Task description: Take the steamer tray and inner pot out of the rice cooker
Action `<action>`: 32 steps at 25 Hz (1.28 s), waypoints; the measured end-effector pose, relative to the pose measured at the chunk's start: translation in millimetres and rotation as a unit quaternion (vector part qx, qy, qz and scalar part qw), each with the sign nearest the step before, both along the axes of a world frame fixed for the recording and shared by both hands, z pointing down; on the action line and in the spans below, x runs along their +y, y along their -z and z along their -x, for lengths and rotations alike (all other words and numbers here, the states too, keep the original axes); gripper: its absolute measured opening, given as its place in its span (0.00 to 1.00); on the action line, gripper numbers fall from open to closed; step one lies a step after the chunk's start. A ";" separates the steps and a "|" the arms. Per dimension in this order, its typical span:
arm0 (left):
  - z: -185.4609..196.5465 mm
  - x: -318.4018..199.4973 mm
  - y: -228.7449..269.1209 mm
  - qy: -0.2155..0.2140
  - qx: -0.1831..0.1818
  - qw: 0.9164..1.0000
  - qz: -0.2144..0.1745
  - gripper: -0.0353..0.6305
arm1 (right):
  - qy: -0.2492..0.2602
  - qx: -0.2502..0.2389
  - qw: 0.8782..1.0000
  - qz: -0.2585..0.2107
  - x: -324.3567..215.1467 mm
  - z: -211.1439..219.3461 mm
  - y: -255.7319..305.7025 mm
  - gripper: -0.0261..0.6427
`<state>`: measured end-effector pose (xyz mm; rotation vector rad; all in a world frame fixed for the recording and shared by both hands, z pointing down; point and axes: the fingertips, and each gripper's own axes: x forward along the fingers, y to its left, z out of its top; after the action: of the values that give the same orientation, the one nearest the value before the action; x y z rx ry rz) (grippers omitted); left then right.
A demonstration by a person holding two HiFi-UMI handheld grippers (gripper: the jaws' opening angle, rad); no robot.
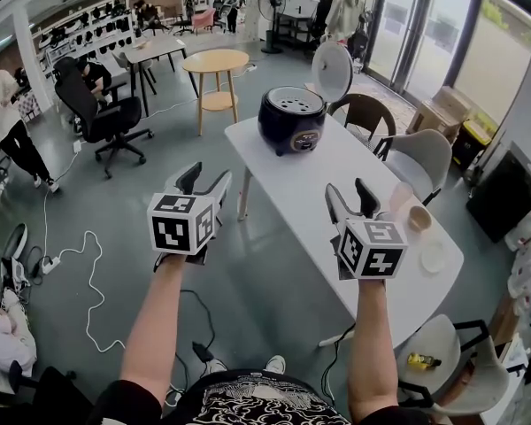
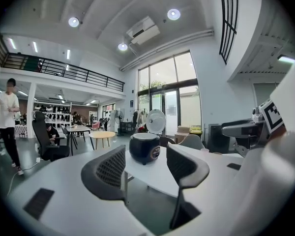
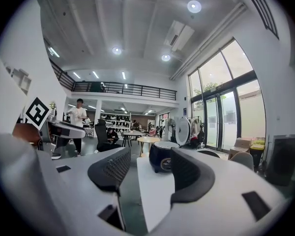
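We hold left gripper (image 1: 203, 181) and right gripper (image 1: 348, 192) empty, jaws apart. Off-centre gripping may tilt the perforated grey steamer tray (image 1: 294, 101) in the round black rice cooker (image 1: 289, 129).

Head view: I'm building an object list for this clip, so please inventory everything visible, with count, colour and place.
rice cooker: 1, black, lid up, far end of the white table
steamer tray: 1, pale, perforated, in the cooker's open top
table: 1, white, centre right
bowl: 1, beige, near the table's right edge
chairs: 3, one brown, two pale, right of the table
round table: 1, light wood, behind the white table
office chair: 1, black, left
fan: 1, standing, far back
power strip: 1, white, on the floor at left
left gripper: 1, black jaws open, empty
right gripper: 1, black jaws open, empty
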<state>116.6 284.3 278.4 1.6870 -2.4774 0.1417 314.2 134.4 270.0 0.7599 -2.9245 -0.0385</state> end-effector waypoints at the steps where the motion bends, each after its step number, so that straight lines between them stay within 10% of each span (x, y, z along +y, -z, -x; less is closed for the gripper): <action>1: -0.5 -4.0 -0.3 0.001 0.000 1.000 -0.001 0.45 | 0.000 -0.001 1.000 0.000 -4.0 -0.5 -0.1 0.43; 21: 5.7 -88.7 -11.5 0.040 -0.016 0.999 0.015 0.63 | 0.025 -0.019 0.999 0.020 -102.1 11.2 -12.7 0.63; 32: 131.3 -153.4 -33.1 0.041 -0.013 0.999 0.017 0.63 | 0.026 -0.003 0.999 0.026 -167.6 136.1 -36.4 0.63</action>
<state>-14.6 130.9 311.5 1.5774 -2.5443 0.1973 178.2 -33.2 306.4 0.6776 -2.9389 0.0361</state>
